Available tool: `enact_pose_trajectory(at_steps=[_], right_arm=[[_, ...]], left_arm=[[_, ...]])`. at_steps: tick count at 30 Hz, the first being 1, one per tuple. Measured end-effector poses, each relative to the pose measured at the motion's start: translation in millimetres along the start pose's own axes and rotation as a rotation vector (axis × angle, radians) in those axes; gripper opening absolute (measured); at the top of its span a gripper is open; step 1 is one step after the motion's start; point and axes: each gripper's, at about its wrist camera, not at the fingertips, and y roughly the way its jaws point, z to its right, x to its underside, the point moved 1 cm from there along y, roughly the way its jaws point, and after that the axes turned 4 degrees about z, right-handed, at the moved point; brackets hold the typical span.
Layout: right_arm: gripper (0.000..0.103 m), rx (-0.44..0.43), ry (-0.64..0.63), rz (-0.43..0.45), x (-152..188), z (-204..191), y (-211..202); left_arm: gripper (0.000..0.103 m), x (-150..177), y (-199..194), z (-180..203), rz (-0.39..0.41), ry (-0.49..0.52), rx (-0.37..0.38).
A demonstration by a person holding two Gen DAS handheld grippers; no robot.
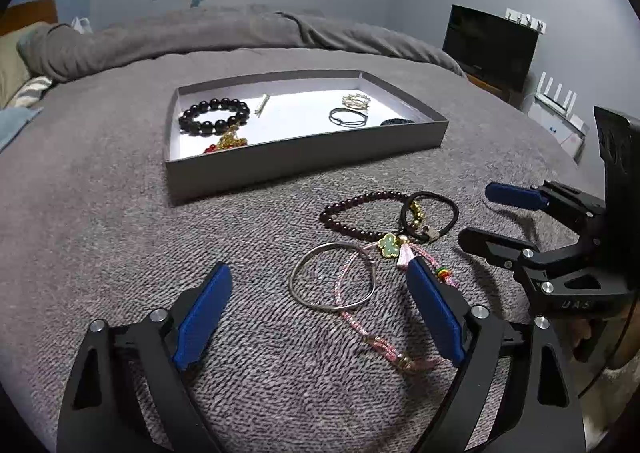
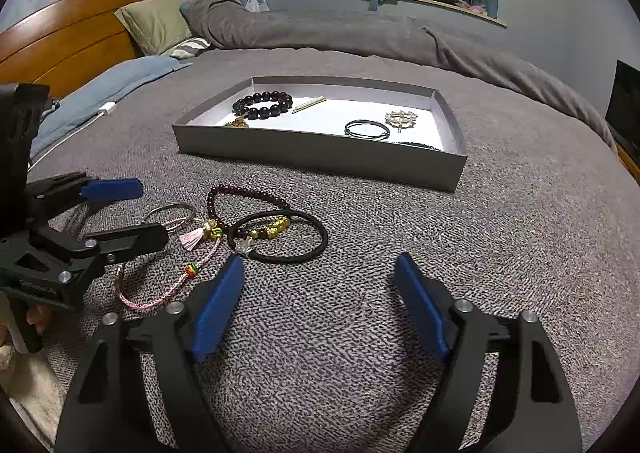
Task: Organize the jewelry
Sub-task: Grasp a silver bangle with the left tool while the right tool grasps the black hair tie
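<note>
You're roughly halfway: the shallow grey cardboard tray [image 1: 304, 151] on the grey knitted bedspread [image 1: 120, 253] already holds a black large-bead bracelet [image 1: 214, 116], a small pale metal bar clip [image 1: 262, 104], a thin dark cord bracelet [image 1: 348, 116], a gold openwork brooch-like piece [image 1: 355, 100], a gold-and-red charm piece [image 1: 228, 142] and something dark at the right end (too hidden to name). Still loose on the bed, in front of the tray: a dark red bead bracelet [image 1: 360, 213], a black elastic band with gold charms [image 1: 430, 215], a plain silver bangle [image 1: 332, 280], and a pink braided cord with green clover charm and tassel [image 1: 384, 253], all tangled or overlapping. Your left tongs [image 1: 320, 313] hang wide open over the bangle, holding nothing. Your right tongs [image 2: 320, 305] are equally wide open and empty, just beside the black band.
</note>
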Motion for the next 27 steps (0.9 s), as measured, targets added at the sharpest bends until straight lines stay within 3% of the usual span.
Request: enact_pose_trajectory(at_steps=[3,7,14,21,27], right_arm=[[0.068,-0.007,0.002,0.000,0.6,1.1,-1.2],[0.066,-0.016,-0.001,-0.004,1.1,-0.1,-1.8],[0.060,-0.025,0.019,-0.013,0.3,2.0,3.0],[0.053,-0.006,0.040,0.006,-12.1,6.2,8.2],[0.040,0.012,0.021,-0.047,-13.0,4.2,29.2]], left_arm=[[0.084,-0.3,2.9,1.9,-0.010,-0.005,0.009],[0.065,1.3,8.8,5.6,-0.036,0.004,0.031],[0.065,1.3,7.6,-0.4,-0.053,-0.031,0.069],[0.065,1.2,11.1,1.4,-0.067,-0.016,0.051],[0.059,2.1,16.2,-0.6,-0.076,-0.020,0.047]])
